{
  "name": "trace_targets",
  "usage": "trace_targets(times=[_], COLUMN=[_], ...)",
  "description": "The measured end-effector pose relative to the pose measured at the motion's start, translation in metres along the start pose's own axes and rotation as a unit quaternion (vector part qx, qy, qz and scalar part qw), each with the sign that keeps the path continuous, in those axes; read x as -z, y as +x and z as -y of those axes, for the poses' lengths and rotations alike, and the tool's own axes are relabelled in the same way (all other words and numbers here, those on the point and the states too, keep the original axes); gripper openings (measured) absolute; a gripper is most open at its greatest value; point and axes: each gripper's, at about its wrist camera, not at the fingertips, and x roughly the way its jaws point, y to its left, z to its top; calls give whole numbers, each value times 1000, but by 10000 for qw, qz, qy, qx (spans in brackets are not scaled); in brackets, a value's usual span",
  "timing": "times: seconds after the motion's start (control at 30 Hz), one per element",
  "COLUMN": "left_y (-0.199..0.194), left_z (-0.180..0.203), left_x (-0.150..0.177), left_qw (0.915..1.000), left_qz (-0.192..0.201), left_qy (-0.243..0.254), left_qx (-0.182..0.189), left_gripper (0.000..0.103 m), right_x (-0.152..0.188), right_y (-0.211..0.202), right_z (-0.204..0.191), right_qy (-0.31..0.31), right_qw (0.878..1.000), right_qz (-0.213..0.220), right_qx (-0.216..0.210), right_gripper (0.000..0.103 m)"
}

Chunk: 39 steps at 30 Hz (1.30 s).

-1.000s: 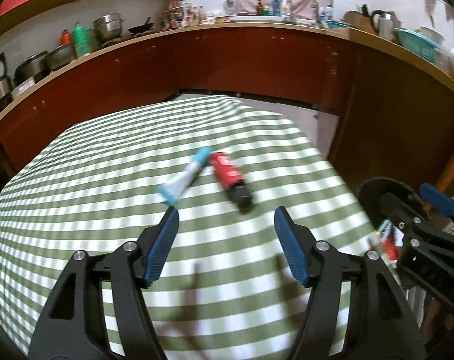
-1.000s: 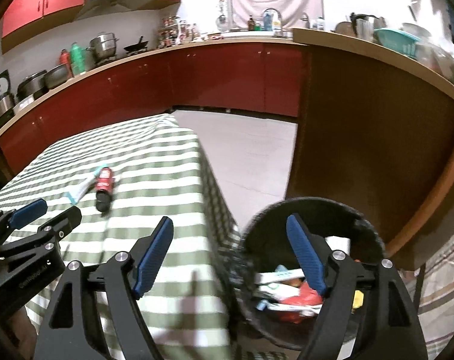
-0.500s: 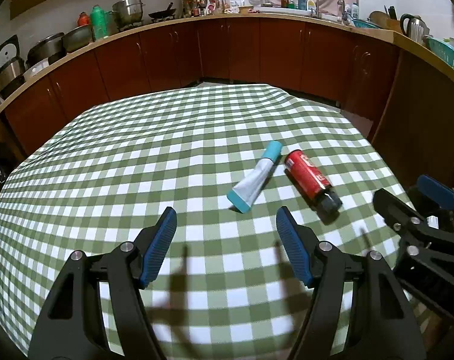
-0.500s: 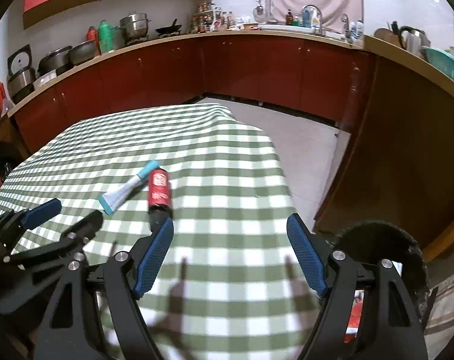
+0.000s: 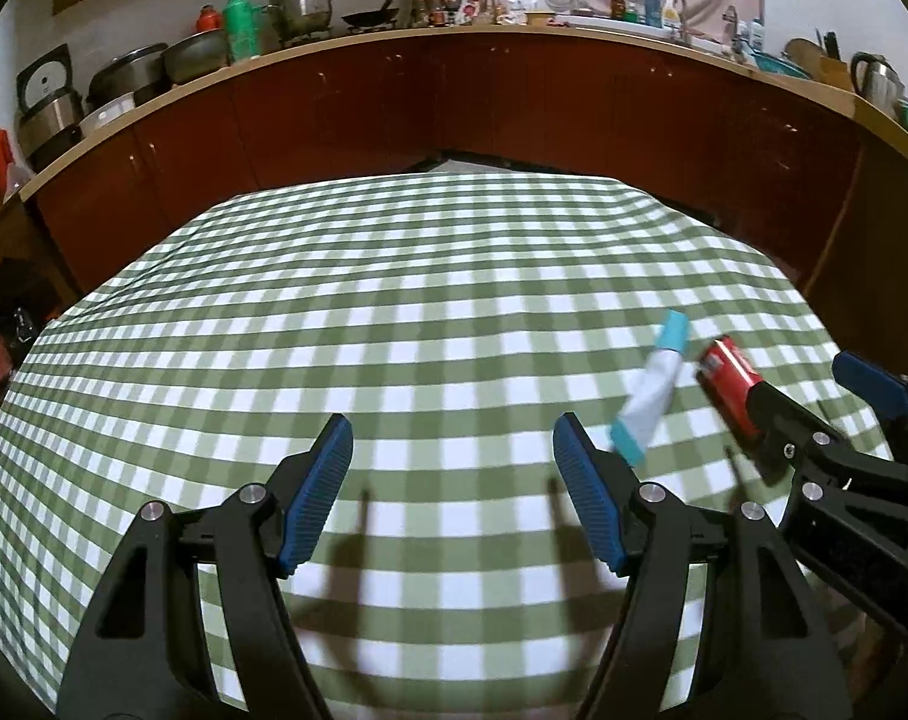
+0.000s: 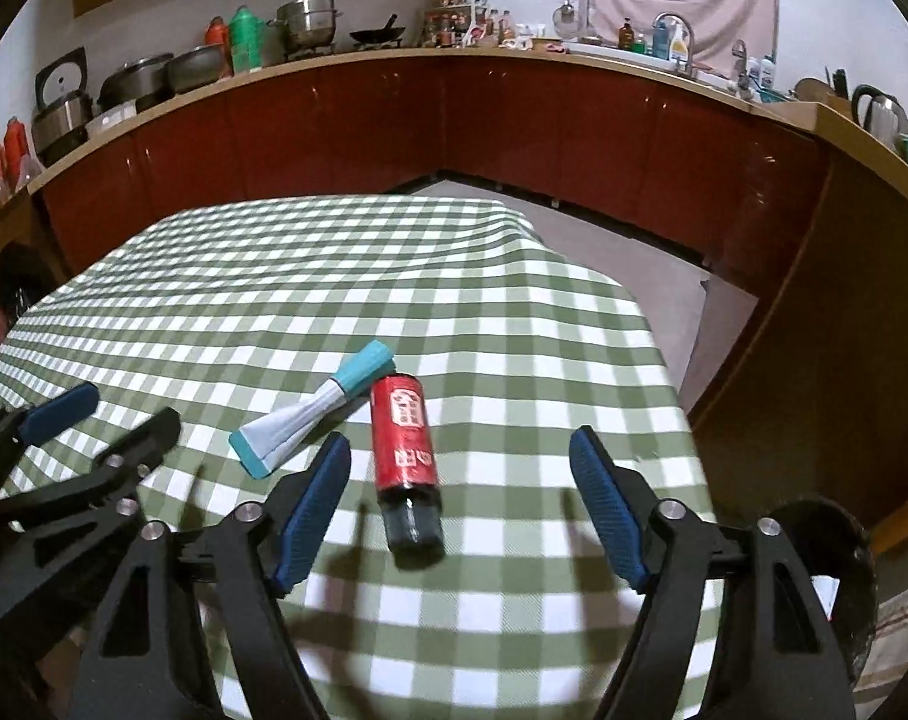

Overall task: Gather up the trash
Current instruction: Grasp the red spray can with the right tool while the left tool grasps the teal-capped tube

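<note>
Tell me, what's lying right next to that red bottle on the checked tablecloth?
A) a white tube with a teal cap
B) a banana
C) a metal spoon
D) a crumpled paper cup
A: in the right wrist view a white tube with a teal cap lies just beside the red bottle on the tablecloth; nothing else lies on the cloth.

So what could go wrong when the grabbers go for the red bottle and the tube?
1. The red bottle lies on its side, so a nudge from the closing, still empty right gripper could roll it.
2. The tube seems to touch the bottle, so grabbing one may shove the other.
3. The left gripper is close beside the right one; they might bump.
</note>
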Motion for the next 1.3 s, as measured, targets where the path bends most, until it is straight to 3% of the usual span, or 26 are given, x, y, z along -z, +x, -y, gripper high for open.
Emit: trace_targets(times=[0.13, 0.27, 0.43, 0.87, 1.2, 1.3], left_y=[3, 5, 7, 9, 29, 35], left_z=[-7, -7, 1, 50, 73, 75], left_x=[-1, -1, -2, -12, -18, -18], left_qw=[10000, 10000, 10000, 9986, 9968, 9950], left_qz=[-1, -1, -14, 92, -192, -370], left_qy=[-45, -42, -16, 330, 426, 455], left_qx=[-25, 8, 98, 391, 646, 813], left_gripper=[68, 68, 68, 68, 68, 55], right_x=[-5, -7, -9, -4, 2, 3], right_y=[12, 20, 22, 8, 7, 7], right_z=[-5, -7, -4, 32, 54, 55], right_qy=[-42, -108, -106, 116, 281, 292], right_qw=[9998, 9993, 9991, 9996, 9993, 9992], right_qz=[-193, -355, -417, -231, -237, -240], right_qx=[6, 0, -58, 77, 112, 97], right_gripper=[61, 41, 25, 25, 25, 25])
